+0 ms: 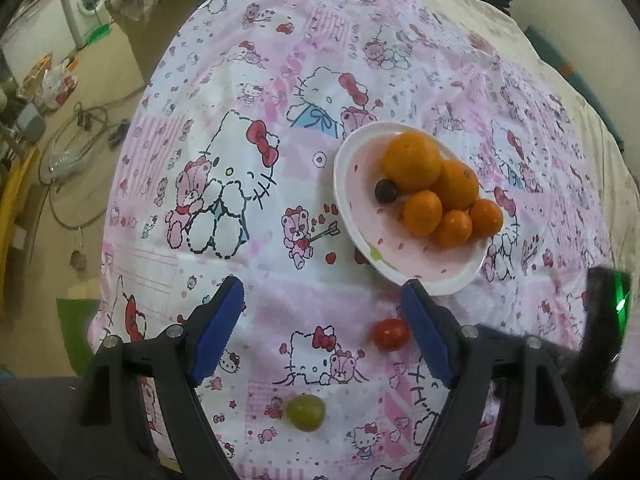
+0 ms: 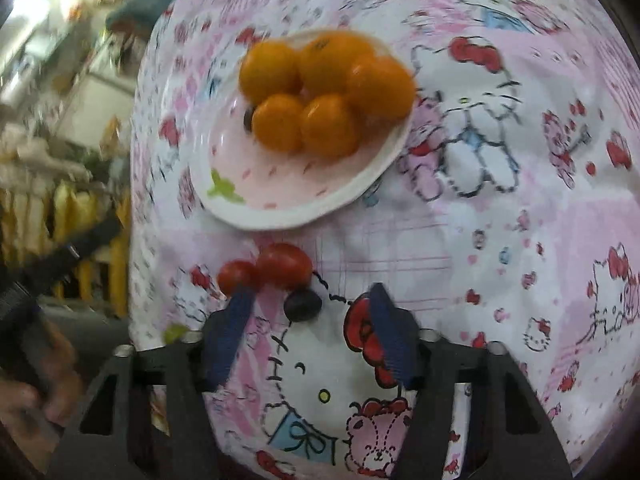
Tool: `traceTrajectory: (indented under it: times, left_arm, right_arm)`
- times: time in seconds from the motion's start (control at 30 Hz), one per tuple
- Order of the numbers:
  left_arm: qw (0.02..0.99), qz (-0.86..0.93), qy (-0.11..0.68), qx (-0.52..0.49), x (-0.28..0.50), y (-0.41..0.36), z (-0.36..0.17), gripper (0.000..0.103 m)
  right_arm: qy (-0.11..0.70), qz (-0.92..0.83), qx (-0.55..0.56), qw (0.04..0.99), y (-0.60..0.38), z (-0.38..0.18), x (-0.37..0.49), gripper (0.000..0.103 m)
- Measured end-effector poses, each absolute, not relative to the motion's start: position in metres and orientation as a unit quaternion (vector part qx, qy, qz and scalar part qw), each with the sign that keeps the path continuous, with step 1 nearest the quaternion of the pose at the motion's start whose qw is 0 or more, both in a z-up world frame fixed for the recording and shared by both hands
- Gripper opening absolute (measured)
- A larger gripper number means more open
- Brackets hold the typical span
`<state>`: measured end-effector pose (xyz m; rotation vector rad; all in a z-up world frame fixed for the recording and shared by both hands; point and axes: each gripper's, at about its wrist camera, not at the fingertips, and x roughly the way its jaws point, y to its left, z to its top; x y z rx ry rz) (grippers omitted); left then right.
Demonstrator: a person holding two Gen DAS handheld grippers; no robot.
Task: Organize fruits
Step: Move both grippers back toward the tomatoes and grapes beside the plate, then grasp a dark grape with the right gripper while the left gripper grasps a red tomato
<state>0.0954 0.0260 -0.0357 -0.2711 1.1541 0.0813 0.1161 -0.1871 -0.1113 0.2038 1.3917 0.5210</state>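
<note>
A pink and white plate (image 1: 424,268) on the Hello Kitty cloth holds several oranges (image 1: 412,164) and a dark grape (image 1: 386,191). My left gripper (image 1: 322,312) is open above the cloth. A red cherry tomato (image 1: 391,334) lies by its right finger, and a green grape (image 1: 306,412) lies between the fingers near the camera. In the right wrist view the plate (image 2: 280,212) with oranges (image 2: 328,124) lies ahead. My right gripper (image 2: 310,304) is open, with a dark grape (image 2: 303,305) between its tips. Two red tomatoes (image 2: 284,265) lie just beyond its left finger.
The cloth (image 1: 240,80) covers a rounded table that drops off at the left. The floor to the left holds cables, bags and a washing machine (image 1: 86,0). The right gripper's body (image 1: 604,320) shows at the right edge of the left wrist view.
</note>
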Motion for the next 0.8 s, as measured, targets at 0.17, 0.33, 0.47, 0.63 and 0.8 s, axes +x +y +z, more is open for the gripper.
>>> traceTrajectory:
  times: [0.17,0.33,0.47,0.63,0.8]
  left_arm:
    - [0.827,0.041,0.545,-0.135,0.097,0.027,-0.036,0.078]
    - [0.823,0.044,0.548,-0.138,0.097,0.028,-0.039,0.078]
    - [0.819,0.045,0.554,-0.144,0.098,0.029,-0.042,0.078]
    - [0.806,0.046,0.573,-0.141,0.1,0.026,-0.055,0.078]
    - [0.788,0.021,0.605,-0.111,0.104,0.003,-0.074,0.078]
  right_arm:
    - [0.63,0.244,0.003,0.737,-0.156,-0.123,0.108,0.044]
    - [0.611,0.239,-0.058,0.752,-0.145,-0.122,0.102,0.028]
    - [0.615,0.247,-0.042,0.748,-0.152,-0.12,0.104,0.024]
    - [0.609,0.247,-0.014,0.753,-0.169,-0.107,0.104,0.024]
    - [0.599,0.234,0.038,0.765,-0.197,-0.095,0.106,0.024]
